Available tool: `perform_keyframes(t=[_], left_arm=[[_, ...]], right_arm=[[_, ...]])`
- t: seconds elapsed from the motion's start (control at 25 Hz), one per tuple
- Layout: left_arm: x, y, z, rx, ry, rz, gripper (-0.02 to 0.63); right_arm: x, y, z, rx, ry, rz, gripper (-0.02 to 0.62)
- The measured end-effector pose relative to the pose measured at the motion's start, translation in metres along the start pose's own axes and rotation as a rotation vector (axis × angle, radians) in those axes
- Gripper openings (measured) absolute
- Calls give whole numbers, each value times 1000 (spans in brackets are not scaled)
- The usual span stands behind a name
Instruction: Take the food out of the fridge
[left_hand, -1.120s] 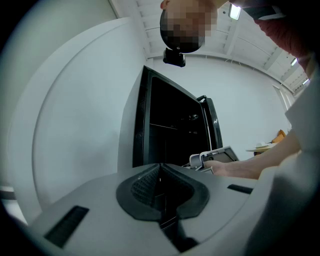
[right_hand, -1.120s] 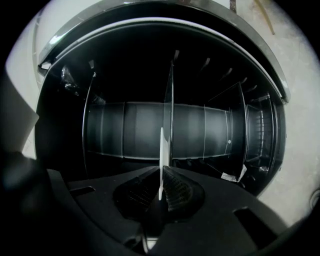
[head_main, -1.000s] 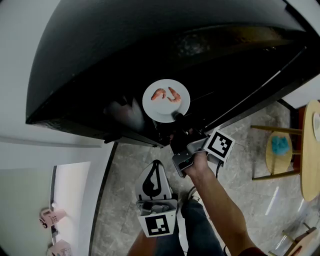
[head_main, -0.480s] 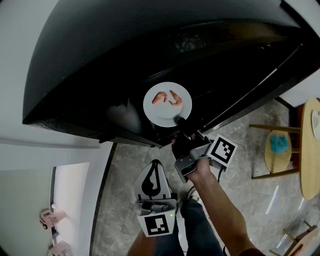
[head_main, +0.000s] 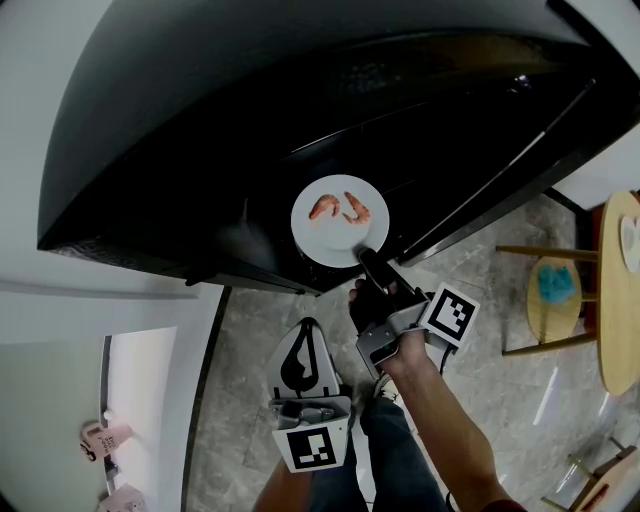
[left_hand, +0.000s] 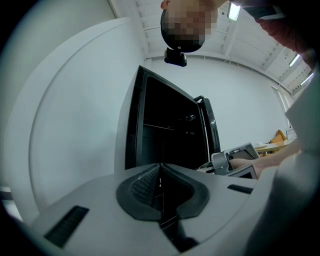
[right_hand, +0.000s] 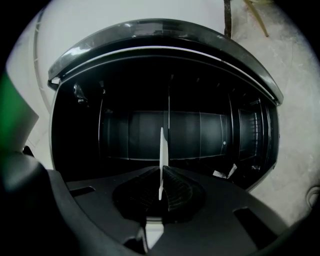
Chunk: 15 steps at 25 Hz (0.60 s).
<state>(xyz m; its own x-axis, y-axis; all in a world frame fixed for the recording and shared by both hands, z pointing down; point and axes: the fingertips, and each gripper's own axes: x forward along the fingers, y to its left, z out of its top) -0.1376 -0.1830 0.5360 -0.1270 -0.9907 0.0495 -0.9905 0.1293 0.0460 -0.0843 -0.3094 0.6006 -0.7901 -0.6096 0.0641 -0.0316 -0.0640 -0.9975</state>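
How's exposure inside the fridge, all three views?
Head view: fridge crushed to black, only the white plate and shrimp read; heavy fisheye bend. Right gripper view: interior dim, a few lines faintly visible. Left gripper view: wall bright, fridge opening black.

Two shrimps (head_main: 322, 208), one plate (head_main: 335, 243), one fridge (head_main: 200, 120)

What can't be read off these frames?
1. Head and right gripper views: fridge interior too dark; other food unknown.
2. Head view: food too small; kind uncertain.
3. Right gripper view: plate edge-on, its top hidden.
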Motion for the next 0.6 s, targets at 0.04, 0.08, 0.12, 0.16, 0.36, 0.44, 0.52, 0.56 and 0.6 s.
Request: perform_keyframes(t=[0.04, 0.08, 0.12, 0.16, 0.36, 0.44, 0.52, 0.56, 0.6], left_arm=[[0, 0, 0, -1, 0, 0, 14], [0, -1, 0, -2, 0, 1, 14], [1, -1, 0, -3, 0, 1, 14], [1, -2, -1, -4, -1, 0, 14], [2, -5, -3, -4, 3, -4, 14], [2, -5, -3, -4, 4, -6, 14], [2, -6, -4, -5, 7, -7, 14], [2, -7, -4, -5, 8, -8, 14], [2, -7, -4, -4, 8, -9, 14]], right_arm=[[-4, -2, 0, 0, -1, -3, 35], [-8, -4, -1, 1, -1, -7, 35], [-12, -7, -1, 3, -2, -11, 34], [-16, -9, -1, 6, -3, -16, 32], [-28, -9, -2, 10, -3, -14, 31], [-31, -8, -3, 11, -1, -10, 31], [-35, -9, -5, 17, -1, -10, 31], [-37, -9, -5, 19, -2, -10, 31], [-39, -9, -5, 20, -2, -11, 31]])
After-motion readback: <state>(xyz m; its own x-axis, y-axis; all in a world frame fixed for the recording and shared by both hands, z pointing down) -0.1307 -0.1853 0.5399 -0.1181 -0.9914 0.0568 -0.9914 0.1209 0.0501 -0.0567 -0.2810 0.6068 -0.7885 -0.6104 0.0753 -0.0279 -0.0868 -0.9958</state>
